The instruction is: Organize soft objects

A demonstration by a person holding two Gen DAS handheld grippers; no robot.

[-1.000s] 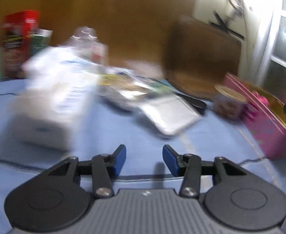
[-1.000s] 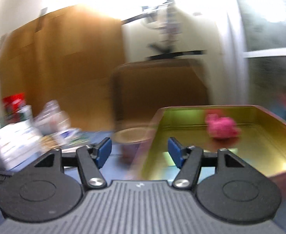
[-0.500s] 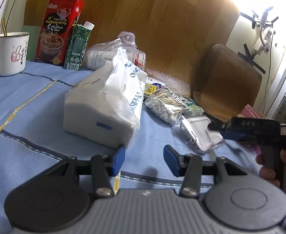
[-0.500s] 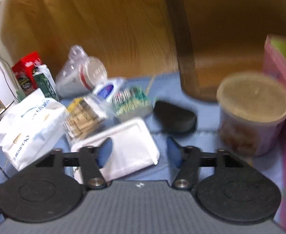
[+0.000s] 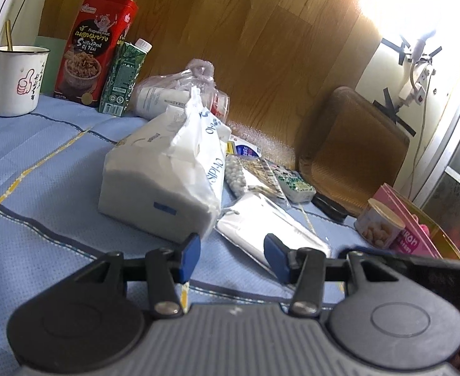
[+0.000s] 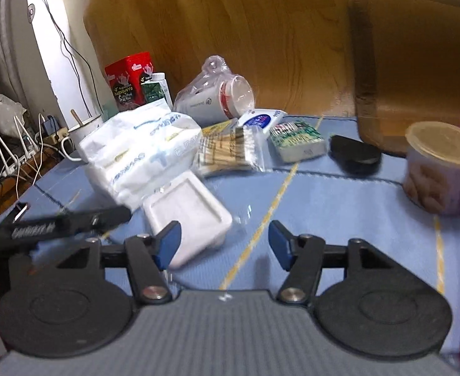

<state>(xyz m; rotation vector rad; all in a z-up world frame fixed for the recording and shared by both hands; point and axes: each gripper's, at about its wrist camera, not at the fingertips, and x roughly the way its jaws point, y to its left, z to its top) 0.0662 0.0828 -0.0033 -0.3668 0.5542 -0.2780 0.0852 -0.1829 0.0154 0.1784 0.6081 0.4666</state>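
A large white tissue pack [image 5: 167, 178] lies on the blue cloth; it also shows in the right wrist view [image 6: 136, 153]. A flat white packet [image 5: 270, 228] lies beside it, also in the right wrist view [image 6: 189, 213]. Behind are a bag of cotton swabs [image 6: 230, 153], a blue-white tissue packet [image 6: 261, 119] and a green-patterned pack [image 6: 297, 139]. A pink tin [image 5: 417, 235] holds a pink soft thing at the right. My left gripper [image 5: 231, 258] is open and empty just before the tissue pack and white packet. My right gripper [image 6: 225, 246] is open and empty beside the white packet.
A white mug [image 5: 15, 81], red box [image 5: 95, 50] and green carton [image 5: 123, 78] stand at the back left. A bagged cup [image 6: 217, 97], black case [image 6: 353, 155], snack cup [image 6: 442, 166] and brown tray [image 6: 417, 62] against the wooden wall stand behind.
The right gripper swung from over the pink tin left and down toward the white packet. The left gripper moved a little closer to the tissue pack. Both stayed open.
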